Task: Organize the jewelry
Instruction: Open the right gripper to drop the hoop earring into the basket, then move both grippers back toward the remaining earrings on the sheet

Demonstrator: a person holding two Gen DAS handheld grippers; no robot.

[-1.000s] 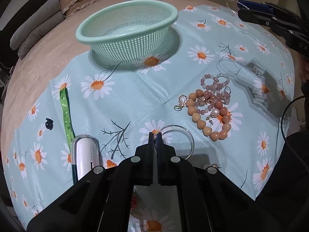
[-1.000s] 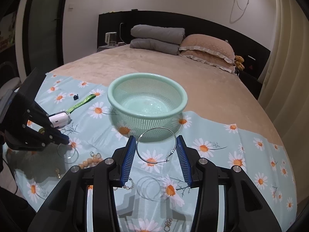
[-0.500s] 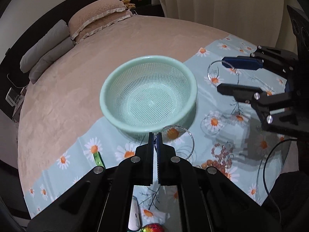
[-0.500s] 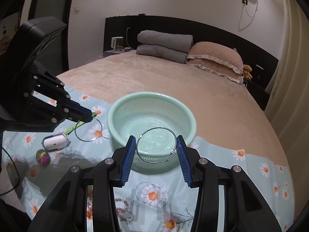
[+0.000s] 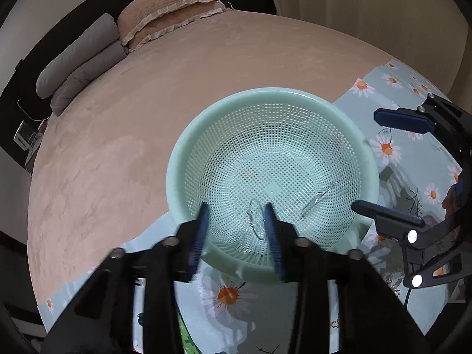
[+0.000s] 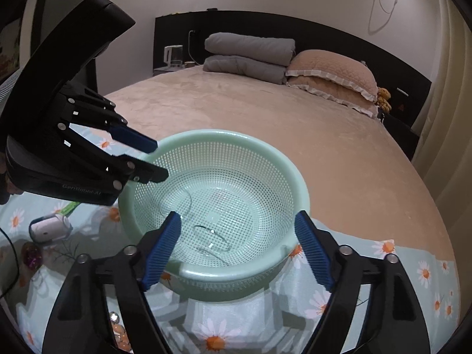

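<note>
A mint-green mesh basket (image 5: pixel 177 159) stands on the daisy cloth; it also shows in the right wrist view (image 6: pixel 298 177). Two thin silver hoops lie inside it: one hoop (image 5: pixel 256 221) near my left gripper, the other (image 5: pixel 317 200) blurred toward the right; in the right wrist view they show as a hoop (image 6: pixel 213 242) near the front and a hoop (image 6: pixel 180 203) to the left. My left gripper (image 5: pixel 236 206) is open and empty over the basket's near rim. My right gripper (image 6: pixel 236 215) is open and empty over the basket's front.
The daisy cloth (image 6: pixel 413 280) covers the near part of a beige bed (image 6: pixel 265 112) with pillows at the back. A white case (image 6: pixel 48 228) and a green strap (image 6: pixel 68 207) lie left of the basket. Beaded jewelry (image 6: pixel 119 332) lies on the cloth at the bottom left.
Both grippers moved over the basket and opened. The two silver hoops they held have dropped into the basket.
</note>
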